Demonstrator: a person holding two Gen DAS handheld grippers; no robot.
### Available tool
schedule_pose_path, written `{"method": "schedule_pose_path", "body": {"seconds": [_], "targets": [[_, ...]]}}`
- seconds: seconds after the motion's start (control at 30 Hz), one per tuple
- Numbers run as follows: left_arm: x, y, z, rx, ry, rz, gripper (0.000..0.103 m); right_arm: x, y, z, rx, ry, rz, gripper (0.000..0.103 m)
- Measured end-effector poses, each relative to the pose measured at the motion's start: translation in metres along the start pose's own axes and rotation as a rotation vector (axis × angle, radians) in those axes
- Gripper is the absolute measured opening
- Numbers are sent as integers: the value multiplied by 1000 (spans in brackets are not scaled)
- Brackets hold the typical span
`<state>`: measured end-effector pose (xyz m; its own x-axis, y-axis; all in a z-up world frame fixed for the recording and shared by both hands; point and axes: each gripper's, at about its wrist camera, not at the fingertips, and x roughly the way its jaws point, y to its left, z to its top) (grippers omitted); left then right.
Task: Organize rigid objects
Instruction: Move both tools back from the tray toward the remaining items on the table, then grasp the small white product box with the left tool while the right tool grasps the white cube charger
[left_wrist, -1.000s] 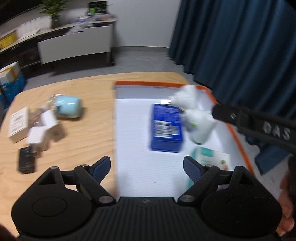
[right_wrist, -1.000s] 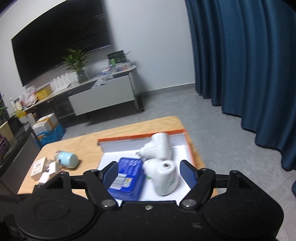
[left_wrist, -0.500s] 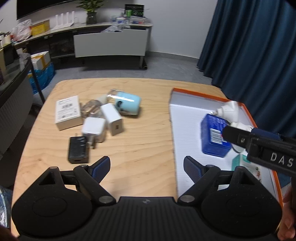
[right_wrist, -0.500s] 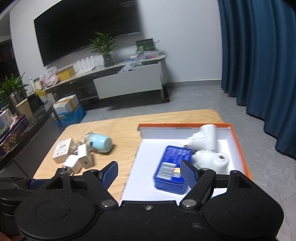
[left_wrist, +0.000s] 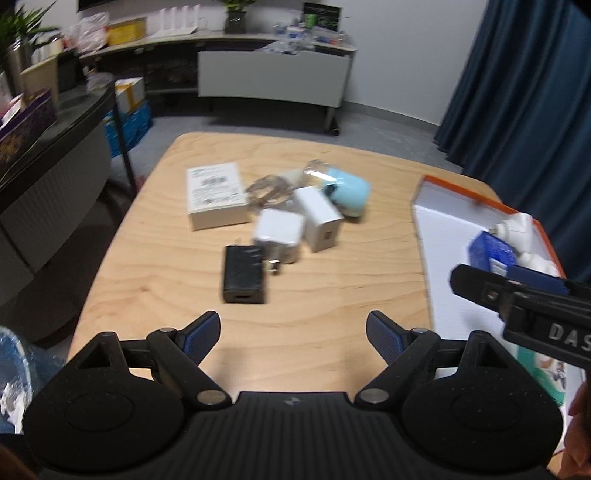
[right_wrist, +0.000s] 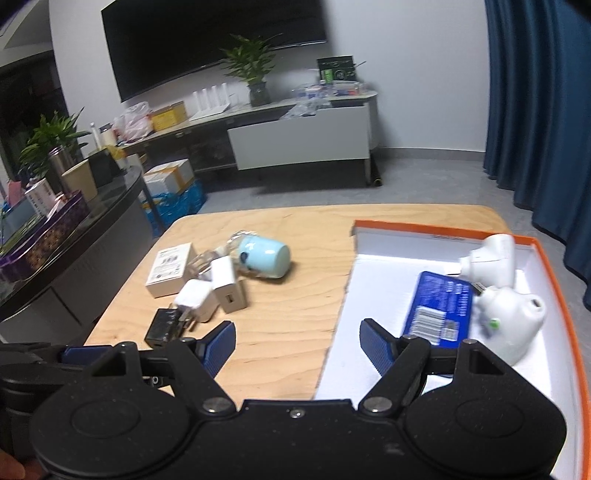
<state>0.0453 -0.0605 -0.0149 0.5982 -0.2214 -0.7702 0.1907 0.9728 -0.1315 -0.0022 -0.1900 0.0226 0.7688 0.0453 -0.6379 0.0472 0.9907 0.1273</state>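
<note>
A loose pile lies on the wooden table (left_wrist: 325, 302): a black charger (left_wrist: 243, 273), two white chargers (left_wrist: 279, 236) (left_wrist: 320, 223), a light blue cup-shaped device (left_wrist: 349, 194) and a white box (left_wrist: 216, 194). An orange-rimmed white tray (right_wrist: 554, 280) at the right holds a blue box (right_wrist: 441, 308) and two white devices (right_wrist: 491, 260) (right_wrist: 515, 323). My left gripper (left_wrist: 293, 334) is open and empty, just short of the black charger. My right gripper (right_wrist: 297, 345) is open and empty above the tray's left edge; its arm shows in the left wrist view (left_wrist: 517, 299).
The pile shows in the right wrist view too, with the black charger (right_wrist: 162, 326) and the blue cup (right_wrist: 264, 256). A dark counter (right_wrist: 66, 243) stands left of the table. A TV bench (right_wrist: 295, 136) is behind, and blue curtains (right_wrist: 539, 110) hang at the right.
Both grippers have swung left, from over the tray toward the pile of chargers. The pile now sits ahead of my left gripper. Both stay open and empty.
</note>
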Motion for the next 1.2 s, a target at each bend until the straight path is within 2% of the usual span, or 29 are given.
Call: {"method": "schedule_pose_path", "body": {"seconds": [0.4, 0.67, 0.97, 1.2], "targets": [[16, 44, 7, -81, 14, 73, 88, 24, 20, -4, -31, 40, 40, 88], [45, 66, 38, -134, 0, 116, 90, 32, 22, -4, -33, 48, 53, 88], [91, 62, 80, -118, -14, 146, 95, 46, 23, -2, -42, 62, 64, 88], [113, 66, 85, -102, -18, 184, 96, 57, 21, 0, -46, 71, 74, 88]]}}
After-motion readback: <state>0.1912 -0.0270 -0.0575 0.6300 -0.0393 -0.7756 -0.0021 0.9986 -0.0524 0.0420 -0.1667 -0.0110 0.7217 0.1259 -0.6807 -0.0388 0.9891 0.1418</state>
